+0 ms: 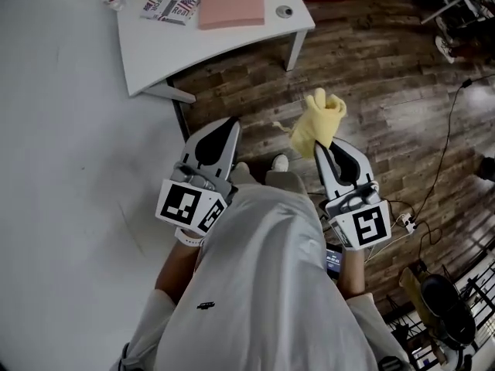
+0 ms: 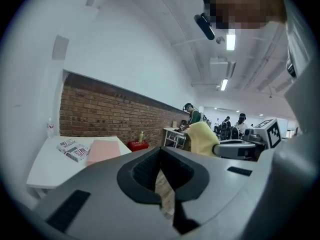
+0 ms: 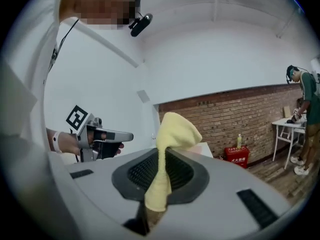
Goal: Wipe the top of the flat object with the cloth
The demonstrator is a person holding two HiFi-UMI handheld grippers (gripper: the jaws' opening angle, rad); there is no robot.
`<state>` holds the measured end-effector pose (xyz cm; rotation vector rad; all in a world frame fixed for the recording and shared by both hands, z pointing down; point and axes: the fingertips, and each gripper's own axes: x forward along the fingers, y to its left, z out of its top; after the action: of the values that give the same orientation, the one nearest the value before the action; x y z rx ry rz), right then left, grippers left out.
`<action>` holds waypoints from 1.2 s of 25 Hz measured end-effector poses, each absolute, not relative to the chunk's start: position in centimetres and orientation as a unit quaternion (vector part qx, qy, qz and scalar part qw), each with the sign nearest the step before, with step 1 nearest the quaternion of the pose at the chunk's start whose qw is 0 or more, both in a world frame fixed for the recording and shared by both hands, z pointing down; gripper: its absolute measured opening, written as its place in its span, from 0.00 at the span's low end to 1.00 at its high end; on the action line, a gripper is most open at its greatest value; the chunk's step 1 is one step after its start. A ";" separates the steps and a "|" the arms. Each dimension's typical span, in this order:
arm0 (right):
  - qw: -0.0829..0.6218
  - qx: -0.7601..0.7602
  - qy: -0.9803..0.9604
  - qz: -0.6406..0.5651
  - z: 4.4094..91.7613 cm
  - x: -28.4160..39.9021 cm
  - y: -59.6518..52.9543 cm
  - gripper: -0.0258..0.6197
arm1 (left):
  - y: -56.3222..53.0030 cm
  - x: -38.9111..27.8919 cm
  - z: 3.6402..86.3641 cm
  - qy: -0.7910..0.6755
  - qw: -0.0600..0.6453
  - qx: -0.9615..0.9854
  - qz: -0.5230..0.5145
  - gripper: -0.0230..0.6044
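Right gripper (image 1: 319,147) pinches the yellow cloth (image 1: 319,120). Its own view shows the jaws pressed onto a narrow neck of the fabric, with the rest bunched in a loose knob above the tips (image 3: 176,128). Left gripper (image 1: 230,127) has its jaws pressed together at the tips with nothing between them, only a sliver of wood floor (image 1: 387,83) showing behind. Both are held up in front of the person's pale clothing (image 1: 263,284), near each other but apart, over the floor and short of the table.

Farther off, the pink flat object (image 1: 232,0) lies on the white table (image 1: 201,49), well apart from the cloth. Just beside it on the left sits a printed packet (image 1: 170,5), and a small round thing (image 1: 285,11) rests to its right near the table's corner. Another small item (image 1: 114,1) lies at the far left of the tabletop. Between the grippers and the pink object come the table's near edge, a white leg (image 1: 294,49) and a strip of bare boards. A shoe (image 1: 280,162) peeks out between the two grippers.

To the right, a dark cable (image 1: 448,141) trails across the floor. A brick wall (image 2: 110,114) runs behind the table with a red box (image 2: 137,145) at its foot, and people stand at far desks (image 2: 190,115).
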<state>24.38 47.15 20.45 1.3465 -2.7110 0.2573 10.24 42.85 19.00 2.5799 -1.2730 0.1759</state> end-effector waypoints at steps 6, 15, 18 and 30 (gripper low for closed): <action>0.038 0.419 -0.901 0.106 20.9 27.4 46.1 0.11 | 41.8 9.5 18.4 -0.492 0.127 0.859 0.058 0.07; 0.050 0.376 -0.919 0.105 21.2 25.7 43.8 0.11 | 39.8 2.2 16.3 -0.569 0.098 0.815 0.048 0.07; 0.051 0.371 -0.921 0.104 21.4 24.3 42.3 0.11 | 39.1 1.3 16.2 -0.573 0.097 0.812 0.044 0.07; 0.054 0.411 -0.904 0.108 21.2 19.5 29.8 0.11 | 27.4 -1.7 17.1 -0.543 0.106 0.833 0.033 0.07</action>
<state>19.49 29.82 21.22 1.2476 -2.7455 0.3274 -1.74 27.45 17.12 2.4534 -1.5991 0.0964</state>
